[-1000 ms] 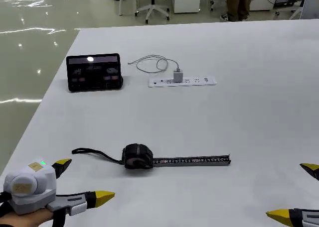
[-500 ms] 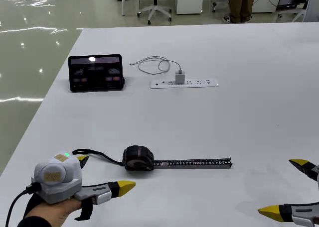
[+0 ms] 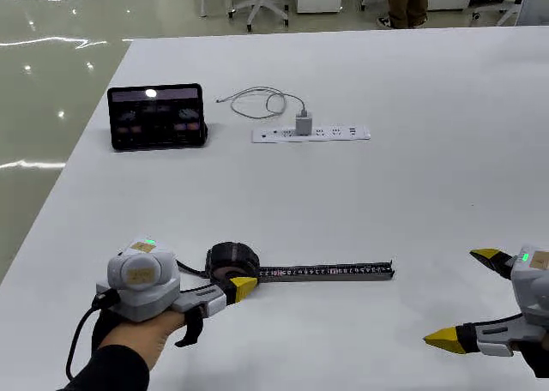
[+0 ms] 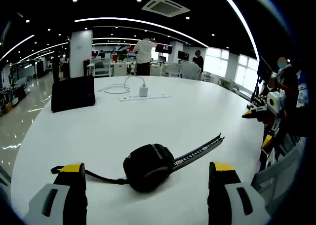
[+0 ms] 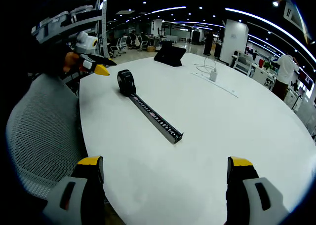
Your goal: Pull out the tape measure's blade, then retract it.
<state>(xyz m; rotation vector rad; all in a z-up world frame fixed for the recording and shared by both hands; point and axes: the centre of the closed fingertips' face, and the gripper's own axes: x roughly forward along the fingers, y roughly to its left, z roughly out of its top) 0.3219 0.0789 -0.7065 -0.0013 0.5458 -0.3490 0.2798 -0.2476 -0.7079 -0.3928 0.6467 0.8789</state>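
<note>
Since a second before, the left gripper (image 4: 148, 167) had come up and to the right across the table (image 3: 403, 194) and closed in on the tape measure (image 3: 233, 261), which itself lay where it had been, with its blade (image 3: 330, 273) as far out as before. In the head view I saw one yellow jaw tip of that gripper overlapping the near edge of the black case, just where the blade left it; the other jaw was hidden behind the gripper's body. In the left gripper view the jaws stood wide apart with the case between them and slightly ahead of their tips, so nothing was clamped, and I could not tell whether either tip touched the case. The black strap (image 4: 103, 178) trailed from the case toward the left jaw. The blade lay flat on the table, running straight from the case to the right, its end pointing toward the right gripper (image 3: 463, 297) but well apart from it. The right gripper had shifted a little inward from the right edge; its jaws were also spread wide, holding nothing, and in its own view the blade's end lay ahead of them on bare table. Farther back on the table stood a dark tablet (image 3: 157, 117), leaning upright, and to its right lay a white power strip (image 3: 330, 135) with a charger (image 3: 304, 123) plugged in and a looped cable (image 3: 253, 104) behind it.
</note>
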